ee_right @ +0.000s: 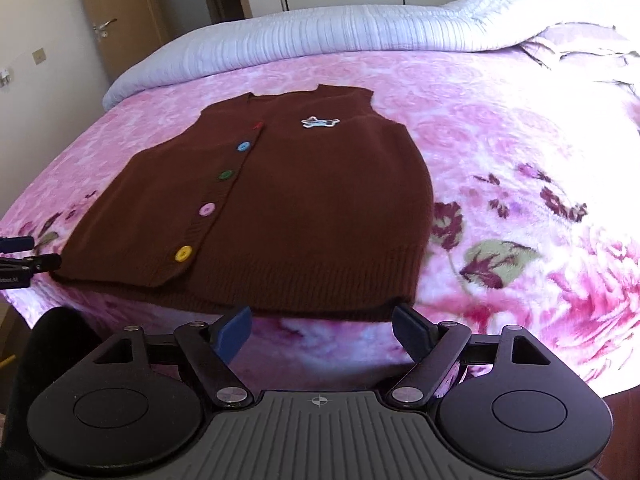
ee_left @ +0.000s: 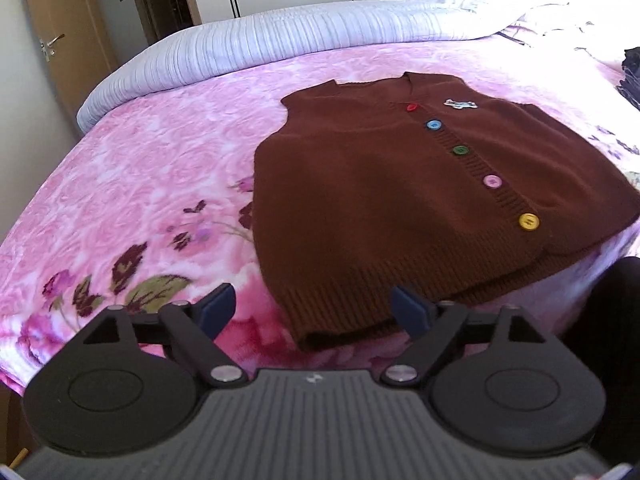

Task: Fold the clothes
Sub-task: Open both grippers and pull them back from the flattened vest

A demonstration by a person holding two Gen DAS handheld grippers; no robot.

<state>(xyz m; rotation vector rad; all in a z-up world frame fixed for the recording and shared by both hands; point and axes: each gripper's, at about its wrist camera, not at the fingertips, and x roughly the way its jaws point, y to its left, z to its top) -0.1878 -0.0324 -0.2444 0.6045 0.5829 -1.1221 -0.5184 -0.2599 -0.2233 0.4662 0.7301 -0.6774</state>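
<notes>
Both tongs (ee_left: 314, 308) (ee_right: 322, 330) gape wide over the pink floral bedspread (ee_left: 140, 168) bearing a brown vest (ee_right: 288, 208).

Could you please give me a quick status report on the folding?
Left gripper open, right gripper open, both empty at the hem. Brown vest flat on the bed, buttoned, unfolded. Nothing in the way.

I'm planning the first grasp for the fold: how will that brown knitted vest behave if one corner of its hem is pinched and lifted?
The brown vest is a soft knit lying flat, so it will probably droop and drag rather than hold shape. The fuzzy pink blanket may cling to it somewhat. The buttoned placket looks thicker and likely folds less readily.
</notes>
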